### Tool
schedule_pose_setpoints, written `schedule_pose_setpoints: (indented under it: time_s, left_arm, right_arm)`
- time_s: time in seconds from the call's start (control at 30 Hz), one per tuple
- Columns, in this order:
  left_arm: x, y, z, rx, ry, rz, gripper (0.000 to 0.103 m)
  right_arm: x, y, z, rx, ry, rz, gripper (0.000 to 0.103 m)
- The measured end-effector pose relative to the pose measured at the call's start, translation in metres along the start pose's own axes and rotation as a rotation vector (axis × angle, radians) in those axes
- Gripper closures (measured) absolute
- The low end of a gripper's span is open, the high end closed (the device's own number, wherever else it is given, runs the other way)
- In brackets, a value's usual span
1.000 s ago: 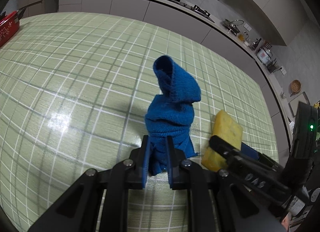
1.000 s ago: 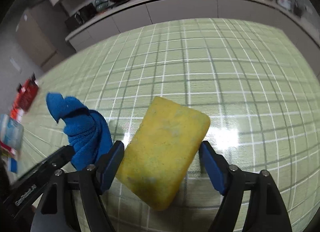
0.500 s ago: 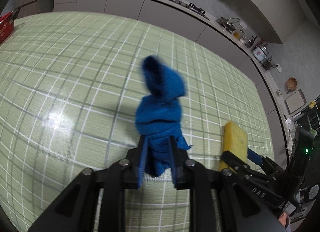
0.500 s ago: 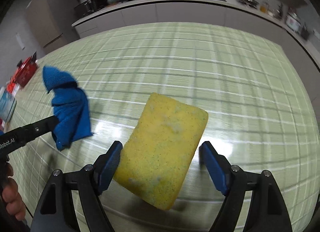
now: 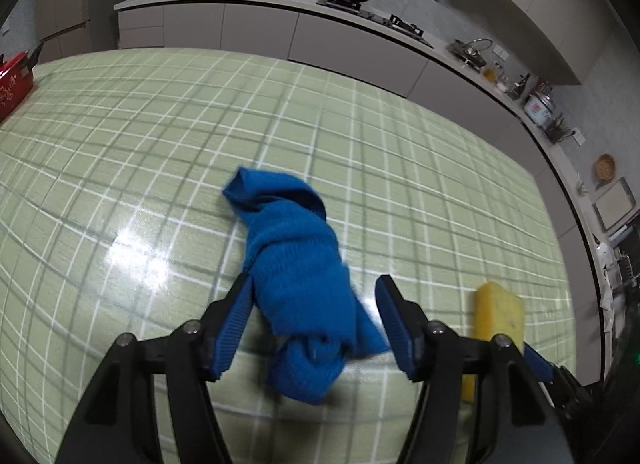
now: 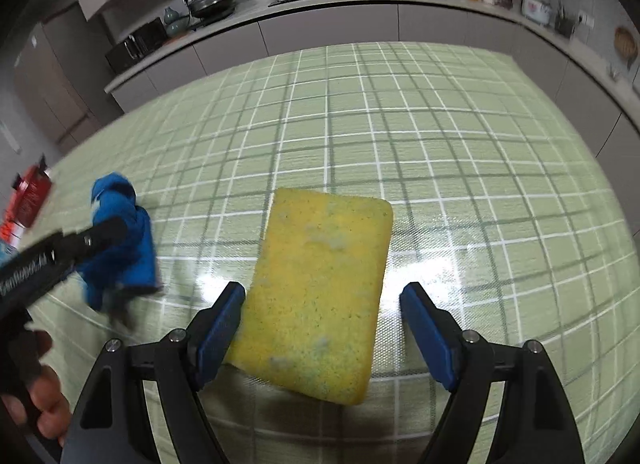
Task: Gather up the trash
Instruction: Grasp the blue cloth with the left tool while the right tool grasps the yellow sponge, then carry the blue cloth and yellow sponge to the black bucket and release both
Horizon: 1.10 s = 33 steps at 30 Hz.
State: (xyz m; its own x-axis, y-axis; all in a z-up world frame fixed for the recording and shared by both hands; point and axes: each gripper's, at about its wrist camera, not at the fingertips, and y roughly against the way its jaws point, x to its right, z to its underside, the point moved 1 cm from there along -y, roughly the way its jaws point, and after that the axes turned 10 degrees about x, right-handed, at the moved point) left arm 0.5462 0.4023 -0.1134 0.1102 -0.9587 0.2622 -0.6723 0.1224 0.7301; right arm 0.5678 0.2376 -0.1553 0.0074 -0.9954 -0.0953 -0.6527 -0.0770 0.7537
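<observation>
A blue knitted cloth (image 5: 296, 264) hangs blurred between the spread fingers of my left gripper (image 5: 314, 284). Its jaws are opening and the right pad stands off the cloth, whose lower end sags onto the green checked table (image 5: 120, 144). In the right wrist view the cloth (image 6: 120, 224) shows at the left behind a left finger (image 6: 92, 238). My right gripper (image 6: 324, 288) carries a yellow sponge (image 6: 324, 292) tilted above the table. The sponge's left edge lies against the left pad, and a strip of table shows by the right pad. The left wrist view shows the sponge (image 5: 500, 312) edge-on at the right.
A red box (image 5: 12, 84) sits at the table's far left edge, also visible as the red box (image 6: 30, 196). Behind the table runs a kitchen counter (image 5: 260, 4) with pans and a stove. A person's hand (image 6: 36, 404) grips the left tool.
The left jaws went from shut on the cloth to spread apart, and the cloth slumped lower and leaned left. The right gripper with the sponge drew away to the right.
</observation>
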Motion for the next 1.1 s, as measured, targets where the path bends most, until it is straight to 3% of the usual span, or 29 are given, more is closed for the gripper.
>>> schedule_pose_setpoints:
  time_s: [0.07, 0.17, 0.3, 0.53, 0.83, 1.1]
  left_arm:
    - [-0.006, -0.007, 0.002, -0.024, 0.009, -0.016, 0.062]
    - [-0.009, -0.005, 0.005, -0.02, -0.003, -0.016, 0.068]
    - [-0.012, 0.002, 0.009, -0.017, 0.024, 0.014, 0.075]
    - [0.011, 0.035, 0.031, -0.014, -0.038, 0.1, 0.075]
    - [0.062, 0.06, 0.051, -0.027, -0.135, 0.228, 0.075]
    - [0.133, 0.075, 0.081, -0.035, -0.189, 0.282, 0.075]
  right_arm:
    - [-0.003, -0.001, 0.0, 0.001, 0.016, 0.014, 0.021]
    - [-0.004, -0.004, -0.005, 0.014, 0.035, 0.041, 0.038]
    - [0.007, 0.0, -0.007, 0.025, 0.015, 0.014, 0.05]
    - [0.038, 0.013, -0.002, 0.043, -0.091, -0.064, 0.06]
    - [0.071, 0.057, 0.006, 0.085, -0.166, -0.072, 0.061]
    - [0.117, 0.112, 0.022, 0.133, -0.185, -0.081, 0.061]
